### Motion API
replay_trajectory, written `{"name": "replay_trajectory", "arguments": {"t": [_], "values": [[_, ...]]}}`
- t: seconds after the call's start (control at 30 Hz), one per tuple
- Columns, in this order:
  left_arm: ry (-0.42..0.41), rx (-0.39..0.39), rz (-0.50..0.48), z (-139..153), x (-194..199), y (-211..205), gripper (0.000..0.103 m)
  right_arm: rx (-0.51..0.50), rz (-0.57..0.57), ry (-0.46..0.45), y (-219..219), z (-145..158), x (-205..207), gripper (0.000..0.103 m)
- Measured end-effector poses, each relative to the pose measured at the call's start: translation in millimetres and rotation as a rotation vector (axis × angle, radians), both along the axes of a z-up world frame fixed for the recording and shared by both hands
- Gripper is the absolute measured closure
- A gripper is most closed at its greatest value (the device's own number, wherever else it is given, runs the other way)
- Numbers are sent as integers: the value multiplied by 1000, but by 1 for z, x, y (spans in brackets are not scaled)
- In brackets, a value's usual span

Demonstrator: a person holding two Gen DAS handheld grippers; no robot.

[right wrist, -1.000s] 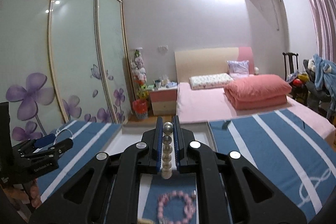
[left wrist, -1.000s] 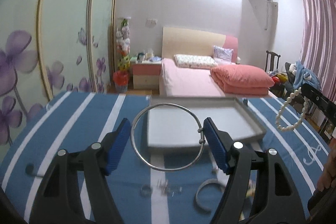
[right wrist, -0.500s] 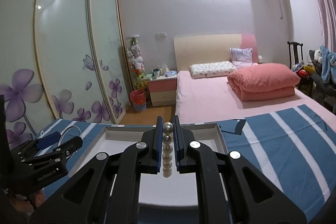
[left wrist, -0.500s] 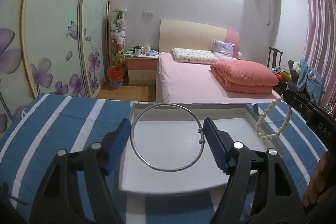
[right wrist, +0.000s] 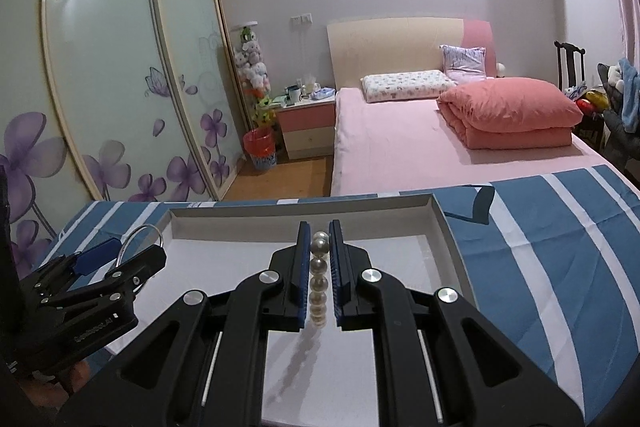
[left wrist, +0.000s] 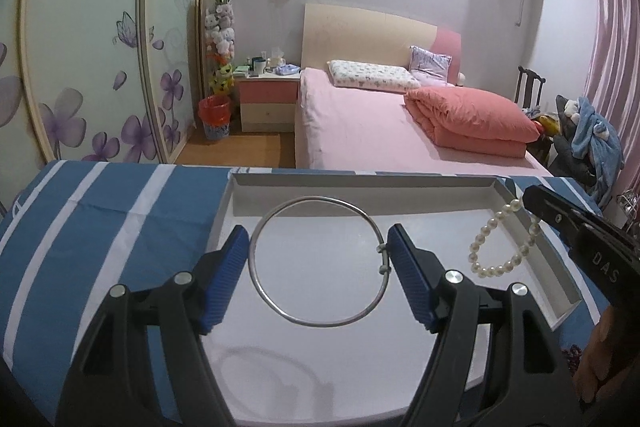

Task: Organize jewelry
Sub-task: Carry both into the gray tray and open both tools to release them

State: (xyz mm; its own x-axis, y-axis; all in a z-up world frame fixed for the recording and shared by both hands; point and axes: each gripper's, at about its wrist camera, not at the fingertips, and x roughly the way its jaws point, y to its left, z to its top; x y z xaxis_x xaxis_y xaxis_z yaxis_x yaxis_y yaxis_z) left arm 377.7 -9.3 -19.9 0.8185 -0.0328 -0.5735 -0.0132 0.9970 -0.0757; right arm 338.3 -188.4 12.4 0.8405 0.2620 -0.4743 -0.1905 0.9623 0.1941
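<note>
At the far left, three sliding wardrobe doors (right wrist: pixel 120 75) of frosted glass are showing purple flower prints. Below them, a cloth (left wrist: pixel 100 223) with blue and white stripes is covering the table. On this cloth one shallow white tray (left wrist: pixel 532 239) is lying, rectangular, with low straight walls and a smooth matte floor. The left tool (left wrist: pixel 318 263) is hanging over the tray and is gripping one bangle (left wrist: pixel 316 321), a thin round ring of shiny silver metal with a small sliding knot at its right side; its two ribbed blue pads (left wrist: pixel 228 275) are pressing on the ring from both sides, and the ring is casting a faint shadow on the tray floor. Further right, the right tool (right wrist: pixel 320 275) is clamped on one pearl bracelet (left wrist: pixel 496 267), a loop of small round cream beads, which is dangling above the right part of the tray, near its wall. In the right wrist view, the beads (right wrist: pixel 319 279) are sitting in one line between the narrow pads. Behind the table one bed (left wrist: pixel 360 131) with a pink sheet is carrying two pillows and one folded salmon quilt (left wrist: pixel 472 119).
</note>
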Motion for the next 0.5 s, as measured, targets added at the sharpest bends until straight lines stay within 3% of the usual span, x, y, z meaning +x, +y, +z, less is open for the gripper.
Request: {"name": "replay_trajectory", "arguments": {"t": [0.2,0.33,0.5], "values": [[22,-2,-12,-8,6,-1,33,7,0,18,2,0,6,91],[14,3,-7,-9,5,0,29,17,-5,19,-1,3,8,72],[10,-6,4,-6,3,6,29,7,-8,8,0,5,7,71]]}}
